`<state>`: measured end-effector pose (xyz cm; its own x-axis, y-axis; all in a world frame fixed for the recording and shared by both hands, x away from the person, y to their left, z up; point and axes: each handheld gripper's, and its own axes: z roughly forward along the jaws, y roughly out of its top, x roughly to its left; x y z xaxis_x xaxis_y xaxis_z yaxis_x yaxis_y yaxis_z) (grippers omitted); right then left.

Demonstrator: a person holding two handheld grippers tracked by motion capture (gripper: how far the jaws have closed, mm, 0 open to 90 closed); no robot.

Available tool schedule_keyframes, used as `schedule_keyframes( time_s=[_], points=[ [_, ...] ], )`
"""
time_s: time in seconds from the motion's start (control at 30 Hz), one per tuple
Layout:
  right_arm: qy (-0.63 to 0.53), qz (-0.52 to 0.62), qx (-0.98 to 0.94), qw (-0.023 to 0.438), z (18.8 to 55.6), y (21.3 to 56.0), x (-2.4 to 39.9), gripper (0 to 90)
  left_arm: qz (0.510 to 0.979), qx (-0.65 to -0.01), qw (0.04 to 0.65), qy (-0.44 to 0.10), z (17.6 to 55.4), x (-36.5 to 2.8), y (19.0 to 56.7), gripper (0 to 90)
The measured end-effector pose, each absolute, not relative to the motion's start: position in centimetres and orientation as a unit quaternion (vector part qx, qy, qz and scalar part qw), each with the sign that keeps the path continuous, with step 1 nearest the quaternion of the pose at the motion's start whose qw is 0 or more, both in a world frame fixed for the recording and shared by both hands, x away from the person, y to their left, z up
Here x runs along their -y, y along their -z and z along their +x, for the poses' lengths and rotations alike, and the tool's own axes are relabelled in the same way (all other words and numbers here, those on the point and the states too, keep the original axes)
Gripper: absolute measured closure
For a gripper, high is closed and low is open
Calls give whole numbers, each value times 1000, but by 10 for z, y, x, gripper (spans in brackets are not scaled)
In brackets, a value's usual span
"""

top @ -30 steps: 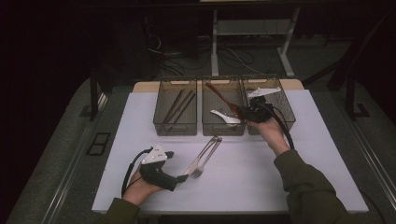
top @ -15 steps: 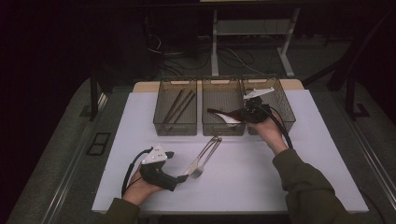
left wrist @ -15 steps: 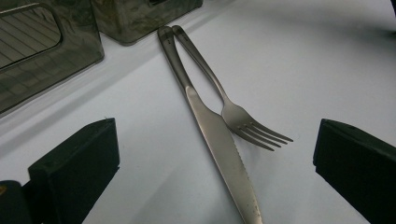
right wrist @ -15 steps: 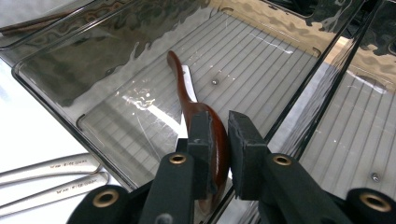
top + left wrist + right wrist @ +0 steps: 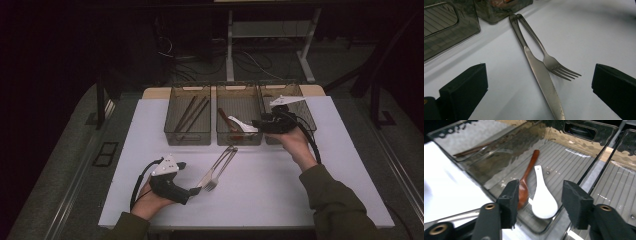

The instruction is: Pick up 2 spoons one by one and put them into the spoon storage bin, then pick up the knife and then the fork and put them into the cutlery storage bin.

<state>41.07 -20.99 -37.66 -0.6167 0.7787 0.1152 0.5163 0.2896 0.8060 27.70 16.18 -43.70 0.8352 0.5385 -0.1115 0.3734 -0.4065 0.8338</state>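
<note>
Low in the left of the high view, left gripper (image 5: 196, 189) resting in a hand near the table's front edge, jaws spread wide and holding nothing, as seen in the left gripper view with bare white table (image 5: 599, 32) between them. Just past its tips, knife (image 5: 216, 167) and fork (image 5: 220, 172) lying on the table, handles touching at the far end, fork tines resting against the knife blade. Farther up, toward the centre right of the frame, right gripper (image 5: 256, 123) held over the near rim of the middle bin (image 5: 239, 138), jaws just opened to about half their spread, pads clear of everything. Below them in the right gripper view, white spoon (image 5: 543, 197) lying on the bin floor, touching the brown wooden spoon (image 5: 525, 187) alongside. Upper left, another bin (image 5: 187, 136) with chopsticks (image 5: 192, 114)
</note>
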Motion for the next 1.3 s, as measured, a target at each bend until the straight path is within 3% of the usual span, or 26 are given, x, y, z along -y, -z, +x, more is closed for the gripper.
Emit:
schedule_keyframes(
  time_s=[0.43, 1.3],
  points=[
    [-460, 377, -795, 123, 369, 384, 238, 371, 833, -277, 471, -88, 277, -161, 437, 0],
    [-461, 380, -792, 124, 290, 426, 279, 203, 835, -283, 463, -95, 277, -157, 431, 29]
  ],
)
